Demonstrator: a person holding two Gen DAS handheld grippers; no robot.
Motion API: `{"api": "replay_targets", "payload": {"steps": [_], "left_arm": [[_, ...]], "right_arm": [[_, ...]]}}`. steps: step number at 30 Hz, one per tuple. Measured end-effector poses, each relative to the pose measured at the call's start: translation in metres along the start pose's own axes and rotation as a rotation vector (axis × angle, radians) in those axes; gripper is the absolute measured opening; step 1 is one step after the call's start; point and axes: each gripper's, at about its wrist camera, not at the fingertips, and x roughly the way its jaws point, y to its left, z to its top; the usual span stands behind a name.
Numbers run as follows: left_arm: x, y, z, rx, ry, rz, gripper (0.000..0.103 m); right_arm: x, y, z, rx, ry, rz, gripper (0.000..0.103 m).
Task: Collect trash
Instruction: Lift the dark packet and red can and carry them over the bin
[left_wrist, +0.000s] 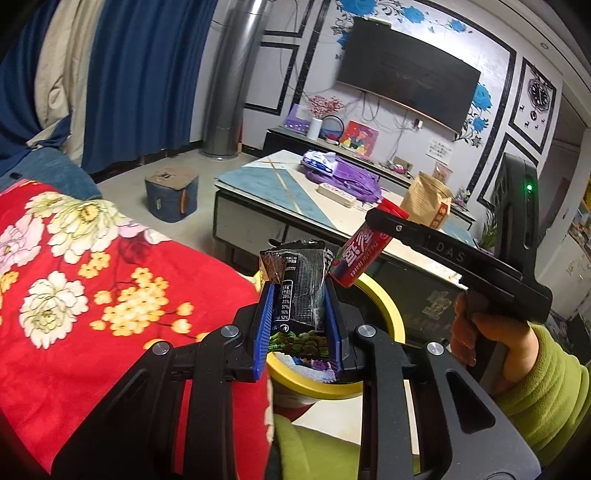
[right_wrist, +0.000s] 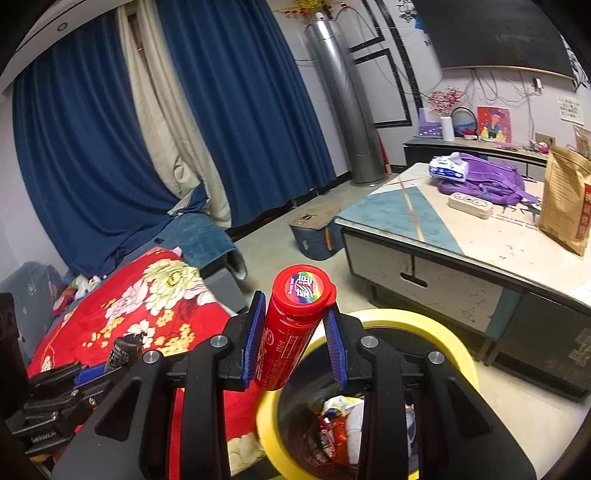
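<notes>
My left gripper (left_wrist: 299, 295) is shut on a black snack wrapper (left_wrist: 301, 291), held upright above the near rim of a yellow-rimmed trash bin (left_wrist: 384, 306). My right gripper (right_wrist: 295, 314) is shut on a red candy tube (right_wrist: 291, 325) with a rainbow lid, over the left rim of the same trash bin (right_wrist: 447, 339), which holds several wrappers. In the left wrist view the right gripper (left_wrist: 380, 218) shows at the right with the red tube (left_wrist: 360, 254), gripped by a hand in a green sleeve. The left gripper (right_wrist: 110, 360) and its wrapper (right_wrist: 123, 350) appear low left in the right wrist view.
A red floral blanket (left_wrist: 92, 280) covers the sofa at the left. A low coffee table (right_wrist: 480, 236) carries a purple backpack (right_wrist: 484, 181), a brown paper bag (right_wrist: 565, 199) and a power strip (right_wrist: 470, 205). A blue stool (left_wrist: 171, 197) stands on the floor by blue curtains.
</notes>
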Motion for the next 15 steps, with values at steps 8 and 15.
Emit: {"api": "replay_targets", "payload": {"steps": [8,15], "left_arm": [[0.020,-0.018,-0.006,0.025,0.024,-0.021,0.019],[0.038,-0.031,-0.012,0.048,0.056,-0.037,0.019]], "right_arm": [[-0.004,-0.031,-0.006,0.022,0.011,-0.050,0.030],[0.002,-0.054,-0.017,0.048,0.049,-0.087,0.030]]}}
